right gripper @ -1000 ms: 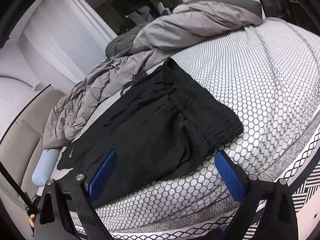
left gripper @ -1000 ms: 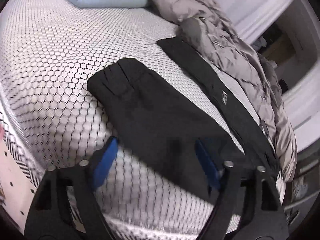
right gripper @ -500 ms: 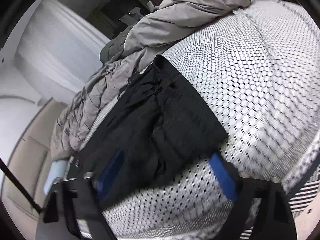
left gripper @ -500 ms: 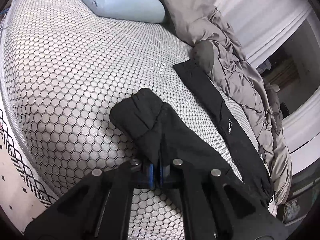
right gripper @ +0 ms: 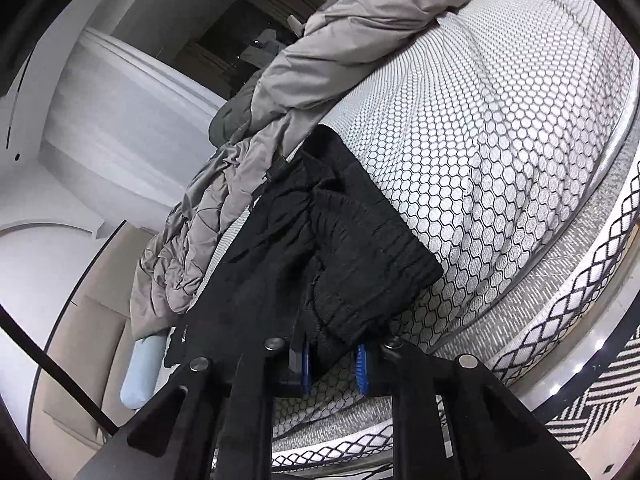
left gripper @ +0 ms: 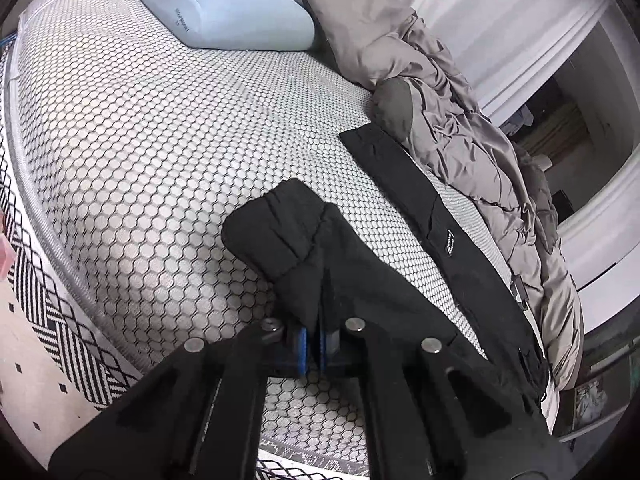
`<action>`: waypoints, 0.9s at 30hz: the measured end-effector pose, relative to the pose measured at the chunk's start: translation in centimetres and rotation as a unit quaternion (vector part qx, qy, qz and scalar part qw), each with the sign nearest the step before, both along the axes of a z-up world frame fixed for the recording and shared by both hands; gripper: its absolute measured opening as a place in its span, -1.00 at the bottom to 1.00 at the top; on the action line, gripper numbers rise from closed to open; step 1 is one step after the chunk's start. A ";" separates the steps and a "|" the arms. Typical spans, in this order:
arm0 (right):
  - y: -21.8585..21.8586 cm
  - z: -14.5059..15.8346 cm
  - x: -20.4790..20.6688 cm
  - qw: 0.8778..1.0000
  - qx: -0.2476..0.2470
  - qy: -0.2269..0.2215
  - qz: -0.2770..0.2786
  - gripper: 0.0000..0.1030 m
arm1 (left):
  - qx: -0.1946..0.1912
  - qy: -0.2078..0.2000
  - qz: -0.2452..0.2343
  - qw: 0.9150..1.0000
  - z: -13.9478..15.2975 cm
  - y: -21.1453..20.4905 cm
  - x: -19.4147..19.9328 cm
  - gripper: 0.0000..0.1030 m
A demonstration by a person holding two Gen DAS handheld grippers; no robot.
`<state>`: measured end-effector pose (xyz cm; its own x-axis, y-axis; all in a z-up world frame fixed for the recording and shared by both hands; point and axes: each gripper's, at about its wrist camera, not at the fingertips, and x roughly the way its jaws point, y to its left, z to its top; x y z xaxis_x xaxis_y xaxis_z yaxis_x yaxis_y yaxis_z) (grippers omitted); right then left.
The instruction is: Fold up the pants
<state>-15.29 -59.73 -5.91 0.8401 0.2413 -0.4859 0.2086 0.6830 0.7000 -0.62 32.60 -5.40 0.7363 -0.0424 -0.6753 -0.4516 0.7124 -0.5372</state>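
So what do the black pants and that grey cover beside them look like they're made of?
Pants: matte black, soft woven or knit cloth, with a ribbed, gathered waistband; exact fibre unclear. Grey cover: thin, smooth fabric with a faint sheen and puffy quilted wrinkles, probably a synthetic padded shell.

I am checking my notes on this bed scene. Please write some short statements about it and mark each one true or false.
1. The left claw is shut on the black pants. True.
2. The pants lie on a bare wooden floor. False: they lie on a mattress with a honeycomb pattern.
3. A grey quilt is bunched along the far side of the pants. True.
4. The pillow is red. False: it is pale blue.
5. The right claw stands wide open, away from the pants. False: it grips their ribbed waistband.
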 end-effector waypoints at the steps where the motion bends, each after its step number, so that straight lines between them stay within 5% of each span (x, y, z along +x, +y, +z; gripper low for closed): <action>1: 0.2 0.2 -0.2 1.000 -0.003 0.000 0.000 -0.70 | -0.001 0.000 -0.001 1.000 0.3 0.0 0.4 -0.98; 14: 2.6 8.6 3.9 0.994 -0.085 -0.063 -0.025 -0.70 | 0.022 -0.045 -0.022 0.998 7.7 0.0 7.8 -0.97; 21: 2.9 11.7 11.6 0.991 -0.118 -0.062 -0.027 -0.70 | 0.033 -0.024 -0.035 0.999 9.9 -0.2 19.3 -0.97; 27: 3.4 12.0 22.7 0.986 -0.166 -0.010 -0.021 -0.70 | 0.059 0.041 -0.051 0.996 7.7 -0.8 32.7 -0.97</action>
<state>7.45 -56.32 6.10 0.8561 0.0361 -0.5155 0.2306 0.8661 0.4436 32.03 31.80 2.27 0.6744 -0.0310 -0.7377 -0.4130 0.8124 -0.4117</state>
